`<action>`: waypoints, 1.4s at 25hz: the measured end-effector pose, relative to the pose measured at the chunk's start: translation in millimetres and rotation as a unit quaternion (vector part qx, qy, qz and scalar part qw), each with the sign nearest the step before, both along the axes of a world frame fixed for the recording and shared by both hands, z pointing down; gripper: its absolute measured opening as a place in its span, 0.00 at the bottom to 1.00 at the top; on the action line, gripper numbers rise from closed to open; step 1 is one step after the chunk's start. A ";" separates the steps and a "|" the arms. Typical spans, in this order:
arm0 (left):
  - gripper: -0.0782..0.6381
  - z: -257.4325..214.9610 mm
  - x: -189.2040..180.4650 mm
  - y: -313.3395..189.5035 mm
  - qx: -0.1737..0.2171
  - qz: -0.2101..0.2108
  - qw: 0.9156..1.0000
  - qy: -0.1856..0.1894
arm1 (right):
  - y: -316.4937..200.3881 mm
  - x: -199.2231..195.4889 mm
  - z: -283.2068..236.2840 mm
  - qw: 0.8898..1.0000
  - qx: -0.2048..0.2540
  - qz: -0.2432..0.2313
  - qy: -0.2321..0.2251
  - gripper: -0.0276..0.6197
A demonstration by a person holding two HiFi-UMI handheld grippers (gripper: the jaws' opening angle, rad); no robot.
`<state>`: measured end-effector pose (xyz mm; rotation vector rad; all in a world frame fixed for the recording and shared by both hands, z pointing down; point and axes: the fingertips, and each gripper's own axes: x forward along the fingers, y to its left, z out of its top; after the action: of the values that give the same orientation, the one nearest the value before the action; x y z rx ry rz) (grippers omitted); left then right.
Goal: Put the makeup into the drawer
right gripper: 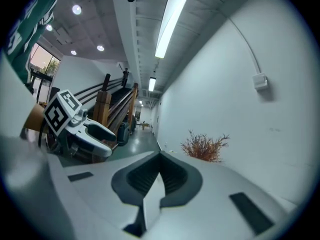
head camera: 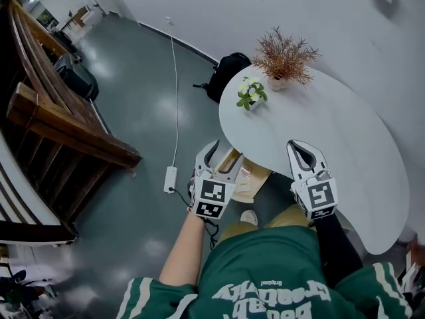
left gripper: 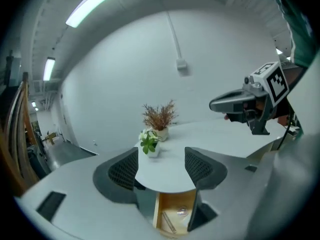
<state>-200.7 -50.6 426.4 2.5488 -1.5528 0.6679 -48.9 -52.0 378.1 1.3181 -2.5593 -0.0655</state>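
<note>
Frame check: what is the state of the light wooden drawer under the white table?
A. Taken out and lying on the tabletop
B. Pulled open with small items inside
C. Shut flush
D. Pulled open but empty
B: the left gripper view shows the light wooden drawer pulled out below the white rounded table, with a clear round item and a slim stick inside.

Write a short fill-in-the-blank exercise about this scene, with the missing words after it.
1. The wooden drawer under the white table is ____.
2. The table bears ____ potted plants.
3. The fingers of the left gripper stand ____ from each other.
4. The fingers of the right gripper are pressed ____.
Missing words: open; two; apart; together.
</note>
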 end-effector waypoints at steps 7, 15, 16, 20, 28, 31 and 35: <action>0.52 -64.0 -10.0 0.5 0.072 -0.027 0.996 0.043 | -4.2 -4.2 -15.4 1.000 0.022 -0.007 0.001 0.05; 0.31 -76.9 -15.1 1.8 0.101 -0.053 0.992 0.047 | -7.6 -10.9 -18.8 1.000 0.025 -0.017 -0.001 0.05; 0.29 -77.2 -16.4 1.7 0.103 -0.058 0.992 0.048 | -7.9 -11.5 -18.3 1.000 0.025 -0.019 -0.001 0.05; 0.12 -80.8 -26.6 -0.7 0.123 -0.089 0.988 0.035 | -8.8 -13.9 -17.8 0.999 0.023 -0.024 0.000 0.05; 0.11 -75.2 -36.0 -4.4 0.116 -0.108 0.987 0.036 | -11.9 -18.9 -16.3 0.999 0.020 -0.030 0.003 0.05; 0.11 -71.4 -40.3 -3.1 0.111 -0.115 0.986 0.035 | -11.3 -21.6 -16.1 0.999 0.019 -0.031 0.003 0.05; 0.11 -71.6 -42.5 0.1 0.110 -0.119 0.986 0.046 | -10.1 -25.6 -16.0 0.999 0.020 -0.034 0.003 0.05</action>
<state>-243.2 -50.5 354.8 2.4370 -1.9538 0.3641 -74.5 -62.1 362.1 1.2420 -2.6105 -0.1337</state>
